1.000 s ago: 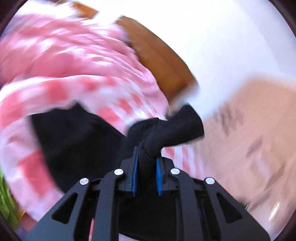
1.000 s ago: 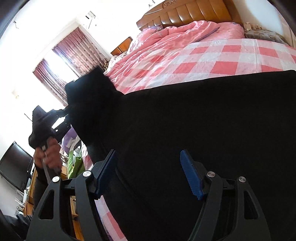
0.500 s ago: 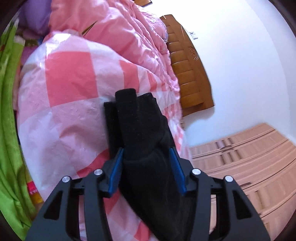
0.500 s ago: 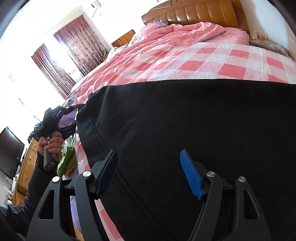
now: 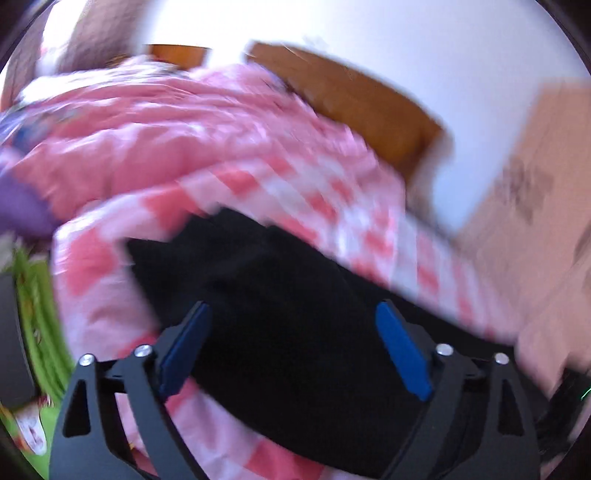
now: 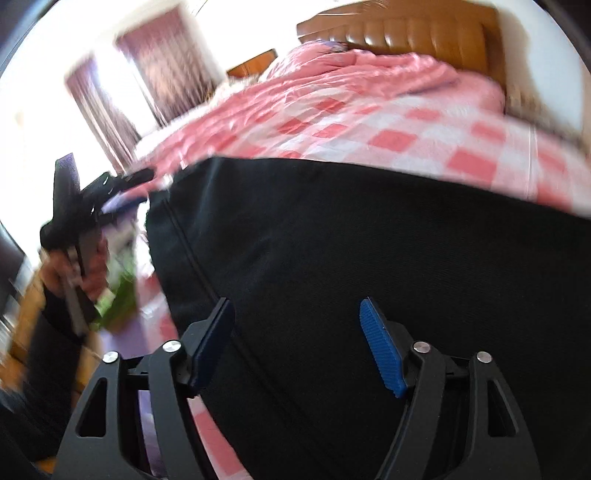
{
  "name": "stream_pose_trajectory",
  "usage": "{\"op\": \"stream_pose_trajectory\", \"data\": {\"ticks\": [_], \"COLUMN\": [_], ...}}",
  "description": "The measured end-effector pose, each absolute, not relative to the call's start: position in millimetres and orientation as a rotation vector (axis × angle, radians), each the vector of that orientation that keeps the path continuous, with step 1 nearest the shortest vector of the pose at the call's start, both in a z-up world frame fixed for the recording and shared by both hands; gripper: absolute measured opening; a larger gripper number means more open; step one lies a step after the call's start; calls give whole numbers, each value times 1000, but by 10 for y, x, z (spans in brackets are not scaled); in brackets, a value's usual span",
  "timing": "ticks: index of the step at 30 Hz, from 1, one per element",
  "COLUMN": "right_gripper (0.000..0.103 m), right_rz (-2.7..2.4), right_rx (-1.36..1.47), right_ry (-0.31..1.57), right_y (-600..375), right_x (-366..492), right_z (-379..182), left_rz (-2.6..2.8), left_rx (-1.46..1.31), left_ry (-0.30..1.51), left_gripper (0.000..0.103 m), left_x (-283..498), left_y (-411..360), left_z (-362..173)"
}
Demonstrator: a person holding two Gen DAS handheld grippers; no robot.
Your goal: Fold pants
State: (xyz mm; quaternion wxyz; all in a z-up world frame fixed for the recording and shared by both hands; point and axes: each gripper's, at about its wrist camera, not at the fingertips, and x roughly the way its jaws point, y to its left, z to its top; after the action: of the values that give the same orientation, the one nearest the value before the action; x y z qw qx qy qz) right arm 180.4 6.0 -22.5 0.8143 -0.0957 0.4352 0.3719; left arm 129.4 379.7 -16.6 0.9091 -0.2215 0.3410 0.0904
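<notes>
Pink checked bedding (image 6: 399, 125) covers the bed, and on its near part lie the black pants (image 6: 369, 258), spread flat with their left edge, marked by a seam, close to the bed's left side. In the left wrist view, which is blurred, the pants (image 5: 280, 295) show as a dark slab on the checks, one corner pointing toward the far left.

Over that cloth hovers the left gripper (image 5: 295, 350). Its jaws have just been opening and now stand wide, the blue pads (image 5: 402, 354) clear of the cloth on both sides; the pants lie below and between them, but nothing is pinched. From the right wrist view the left gripper (image 6: 136, 177) is seen at the far left, off the pants' corner, carried by a hand (image 6: 74, 269) in a dark sleeve.

Above the near middle of the pants is the right gripper (image 6: 295, 332). Its jaws have also just been opening further and stand wide apart, holding nothing, with black cloth beneath the gap.

Farther off, a crumpled pink quilt (image 6: 362, 74) is heaped against the brown headboard (image 6: 406, 33). Dark red curtains (image 6: 159, 70) hang at a bright window on the far left. A green bag (image 6: 122, 299) sits beside the bed near the hand, and pale wardrobe doors (image 5: 543, 206) stand at the right.
</notes>
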Motion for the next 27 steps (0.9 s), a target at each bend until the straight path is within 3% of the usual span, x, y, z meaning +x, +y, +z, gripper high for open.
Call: {"op": "stream_pose_trajectory", "data": {"ticks": [3,10,15,19,23,27], "right_gripper": [84,87,87,87,88,88], "right_rz": [718,741,778,707,560,466], "right_rx": [-442,-350,-317,-350,-268,-204], "right_ry": [934,971,979,947,893,864], "right_y": [185,-298,-657,-1024,-1627,-2170], "right_x": [1743,1730,1612,1504,1552,1529], "right_z": [-394,-444,-428,-276,-126,-8], "left_rz": [212,321,331,407,312,-67], "left_rx": [-429,-323,-301,-215,-146,-13], "left_ry": [819,924,937,911,793,841], "left_gripper": [92,94,101,99,99,100], "left_x": [1515,1680,1608,1577,1429,1715], "left_y": [3661,3696,3678,3507,2852,1581], "left_z": [-422,-690,-674,-561,-60,108]}}
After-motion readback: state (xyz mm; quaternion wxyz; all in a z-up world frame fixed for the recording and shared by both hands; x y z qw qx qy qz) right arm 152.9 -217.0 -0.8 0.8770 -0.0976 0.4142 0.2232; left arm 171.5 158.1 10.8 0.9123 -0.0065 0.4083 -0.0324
